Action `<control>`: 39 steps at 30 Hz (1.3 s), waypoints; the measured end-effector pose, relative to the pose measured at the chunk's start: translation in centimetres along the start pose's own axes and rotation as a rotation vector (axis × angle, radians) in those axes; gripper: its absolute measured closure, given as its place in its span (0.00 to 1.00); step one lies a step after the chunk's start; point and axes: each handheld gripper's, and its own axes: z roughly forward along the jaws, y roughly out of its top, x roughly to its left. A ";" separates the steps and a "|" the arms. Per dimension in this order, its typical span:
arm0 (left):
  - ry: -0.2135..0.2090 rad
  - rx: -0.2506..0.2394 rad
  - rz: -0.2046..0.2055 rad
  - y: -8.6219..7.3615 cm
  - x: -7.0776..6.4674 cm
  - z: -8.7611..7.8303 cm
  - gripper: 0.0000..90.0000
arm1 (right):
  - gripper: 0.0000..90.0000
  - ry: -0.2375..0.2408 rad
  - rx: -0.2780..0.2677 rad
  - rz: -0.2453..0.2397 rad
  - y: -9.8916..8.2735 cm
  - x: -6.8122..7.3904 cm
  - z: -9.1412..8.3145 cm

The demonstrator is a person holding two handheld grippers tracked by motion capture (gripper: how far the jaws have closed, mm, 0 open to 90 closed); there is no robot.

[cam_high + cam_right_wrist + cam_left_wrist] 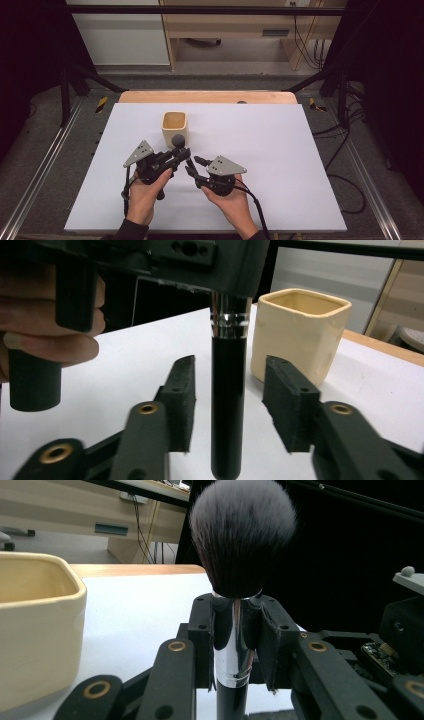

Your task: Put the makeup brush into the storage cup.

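A makeup brush with a dark, grey-tipped bristle head (242,530) and a silver ferrule stands upright, and my left gripper (235,630) is shut on the ferrule. In the high view the brush head (178,139) sits just in front of a cream square cup (174,127), with the left gripper (181,152) under it. My right gripper (193,164) is open, its pads (182,400) on either side of the black brush handle (227,405) without touching it. The cup (300,335) stands behind the handle, and the same cup (35,625) is at the left in the left gripper view.
A white board (280,150) covers the wooden table (210,96). Black frame posts and trailing cables (345,150) flank the table. A hand (45,340) holds the left gripper close above my right jaws.
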 end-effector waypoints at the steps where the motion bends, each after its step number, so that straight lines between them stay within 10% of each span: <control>1: 0.000 0.000 0.000 0.0 0.0 0.0 0.79 | 0.61 0.000 0.000 0.000 0.0 0.0 0.0; 19: 0.054 -0.006 0.077 0.3 -0.4 -0.3 0.79 | 0.20 -0.072 0.061 -0.005 0.0 -0.3 -0.4; 39: 0.082 0.036 0.133 0.6 -0.9 0.8 0.79 | 0.07 -0.048 0.105 0.024 -0.3 -2.5 -1.6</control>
